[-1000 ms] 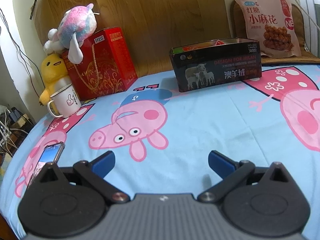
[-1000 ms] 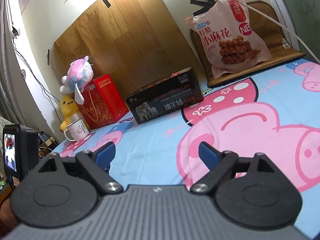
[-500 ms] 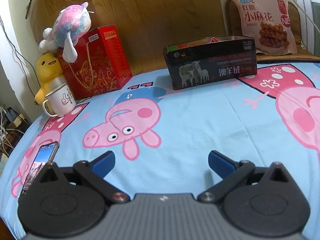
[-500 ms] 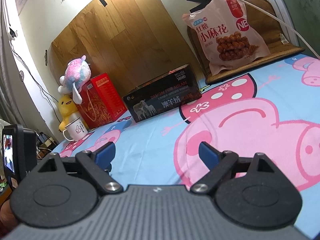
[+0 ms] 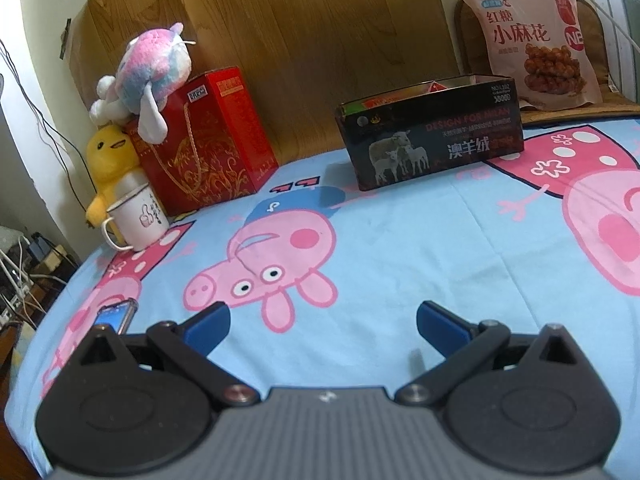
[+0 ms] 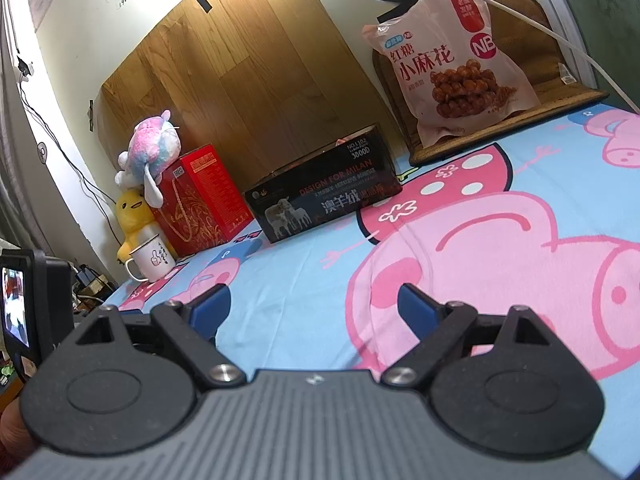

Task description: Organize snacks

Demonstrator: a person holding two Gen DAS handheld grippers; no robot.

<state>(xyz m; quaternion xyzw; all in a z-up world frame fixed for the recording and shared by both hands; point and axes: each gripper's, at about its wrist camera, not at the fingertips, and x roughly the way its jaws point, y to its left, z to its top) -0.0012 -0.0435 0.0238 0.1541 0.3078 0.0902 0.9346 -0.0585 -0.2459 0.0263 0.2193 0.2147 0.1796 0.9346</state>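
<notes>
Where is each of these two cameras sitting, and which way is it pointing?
Left wrist view: sits on the left claw, low over the bed sheet, facing the black box and wooden board; only its open blue fingers show.
Right wrist view: sits on the right claw, also open, facing the same way from further right; the other device's screen shows at far left.
Shared: black box, snack bag, red gift bag, mug, plush toys.

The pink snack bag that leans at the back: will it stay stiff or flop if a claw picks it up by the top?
The snack bag looks puffy, soft film, so it would probably sag and swing. It stands only by leaning, so a push likely topples it. The twists pictured suggest crushable contents: grip gently.
</notes>
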